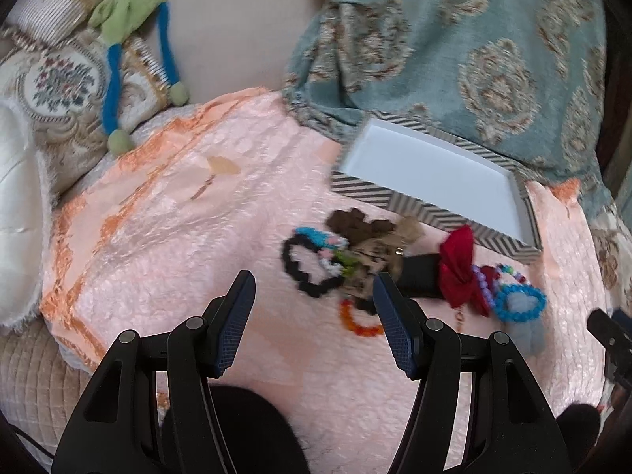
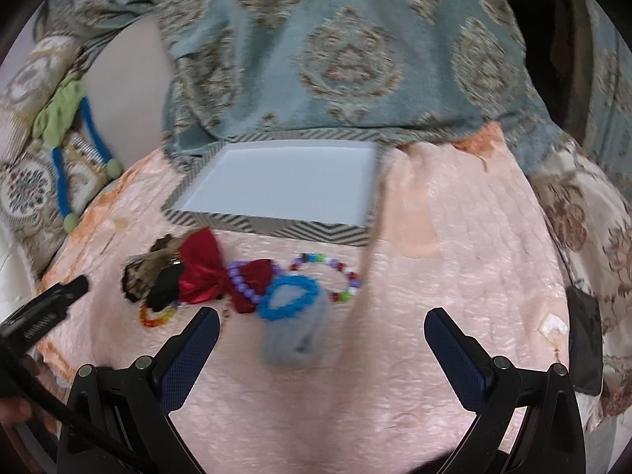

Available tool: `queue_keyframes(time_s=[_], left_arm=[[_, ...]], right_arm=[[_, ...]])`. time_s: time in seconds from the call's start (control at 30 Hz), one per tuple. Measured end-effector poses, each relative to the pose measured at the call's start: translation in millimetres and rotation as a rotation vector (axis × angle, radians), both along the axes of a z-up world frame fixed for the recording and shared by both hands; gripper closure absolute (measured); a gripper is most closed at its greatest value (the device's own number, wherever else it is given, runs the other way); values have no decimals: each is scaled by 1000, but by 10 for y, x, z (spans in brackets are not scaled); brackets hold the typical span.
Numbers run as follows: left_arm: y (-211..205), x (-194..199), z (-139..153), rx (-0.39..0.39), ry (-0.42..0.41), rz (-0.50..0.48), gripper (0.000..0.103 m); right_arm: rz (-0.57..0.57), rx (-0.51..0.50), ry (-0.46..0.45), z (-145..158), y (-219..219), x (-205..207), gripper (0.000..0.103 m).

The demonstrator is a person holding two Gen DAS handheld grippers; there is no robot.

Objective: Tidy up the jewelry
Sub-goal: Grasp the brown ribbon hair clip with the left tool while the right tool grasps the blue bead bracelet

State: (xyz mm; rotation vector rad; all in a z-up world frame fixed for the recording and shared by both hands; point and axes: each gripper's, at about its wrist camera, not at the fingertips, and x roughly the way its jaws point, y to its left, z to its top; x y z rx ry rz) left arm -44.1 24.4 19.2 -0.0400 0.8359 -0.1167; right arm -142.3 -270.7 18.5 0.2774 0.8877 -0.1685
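A pile of jewelry lies on a pink quilted cloth [image 1: 166, 229]: a black bead bracelet [image 1: 304, 268], an orange bracelet [image 1: 355, 322], a red bow [image 1: 460, 268], a blue bead bracelet [image 1: 519, 302] and a brown piece [image 1: 355, 223]. An empty white tray with a chevron rim [image 1: 395, 197] stands behind the pile. My left gripper [image 1: 314, 288] is open, just in front of the pile. In the right wrist view my right gripper [image 2: 322, 320] is open in front of the blue bracelet [image 2: 290, 296], red bow [image 2: 205, 272], multicolour bead bracelet [image 2: 335, 272] and tray [image 2: 316, 231].
A teal patterned cushion [image 1: 474, 51] rises behind the tray. Embroidered cushions [image 1: 59, 87] and a green and blue soft toy [image 1: 126, 12] lie at the left. A grey cloth piece [image 2: 296, 339] lies under the blue bracelet. The left gripper's tip [image 2: 51, 304] shows at the right view's left edge.
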Motion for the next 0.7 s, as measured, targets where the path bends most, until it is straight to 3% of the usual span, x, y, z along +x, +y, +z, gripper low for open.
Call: queue_keyframes(time_s=[0.23, 0.43, 0.53, 0.7], left_arm=[[264, 178, -40, -83, 52, 53, 41], [166, 280, -74, -128, 84, -5, 40], [69, 374, -84, -166, 105, -42, 35], [-225, 559, -136, -120, 110, -107, 35]], right_arm=[[42, 38, 57, -220, -55, 51, 18], [108, 68, 75, -369, 90, 146, 19], [124, 90, 75, -423, 107, 198, 21], [137, 134, 71, -492, 93, 246, 26]])
